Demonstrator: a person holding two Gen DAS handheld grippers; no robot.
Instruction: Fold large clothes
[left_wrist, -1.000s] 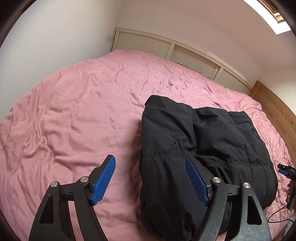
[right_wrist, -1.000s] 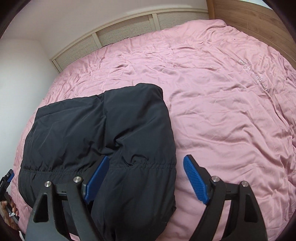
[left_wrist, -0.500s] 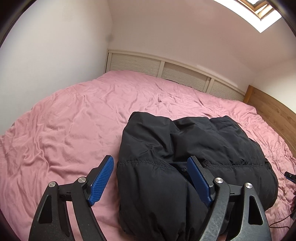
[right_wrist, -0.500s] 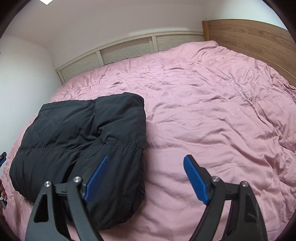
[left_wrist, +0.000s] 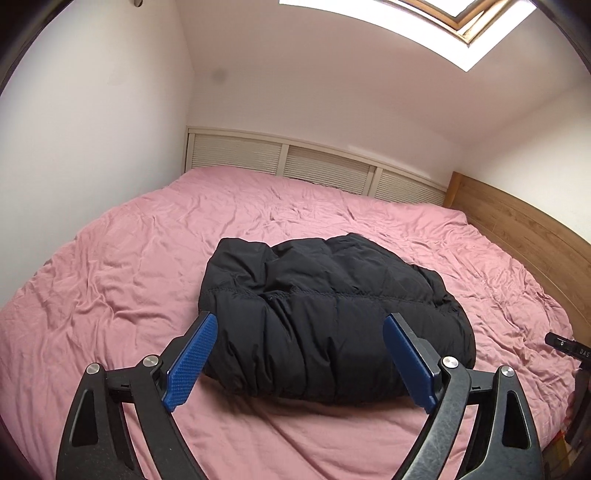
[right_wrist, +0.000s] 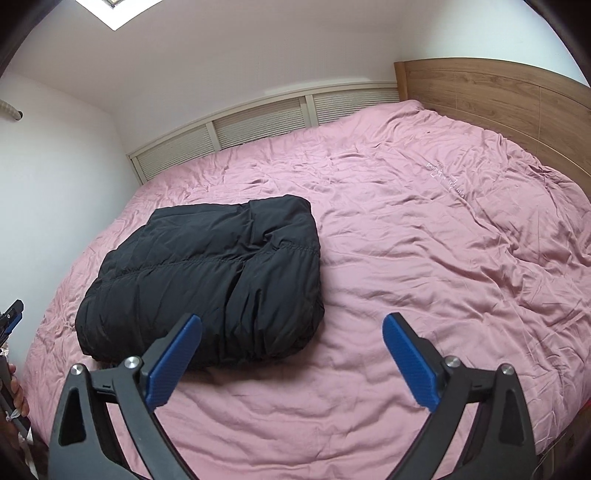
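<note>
A folded black puffer jacket lies as a thick, rounded bundle on the pink duvet of the bed, near the bed's near edge and toward its left side as the right wrist view shows it. The bundle is somewhat longer than it is deep: its long axis runs roughly along the near edge of the bed, with a stitched seam crossing it the same way. One short end points toward the white wall at the left side of the bed, the other toward the wooden headboard on the right. A row of slatted panels closes off the far edge of the bed.

The left tongs are spread wide, and their jaws have just been opening; nothing is between them, and the jacket lies beyond their blue pads, apart from them. The right tongs are also spread wide, having just opened further, with only bare duvet seen between their pads; the jacket sits past the left pad.

Compared with a second ago, both tongs have drawn back and up from the jacket: then a pad of each overlapped the black fabric, and the bundle filled the lower part of both views. Now it looks smaller, its whole outline is visible, and more wall and a skylight show. The jacket itself has kept its place and shape.
</note>
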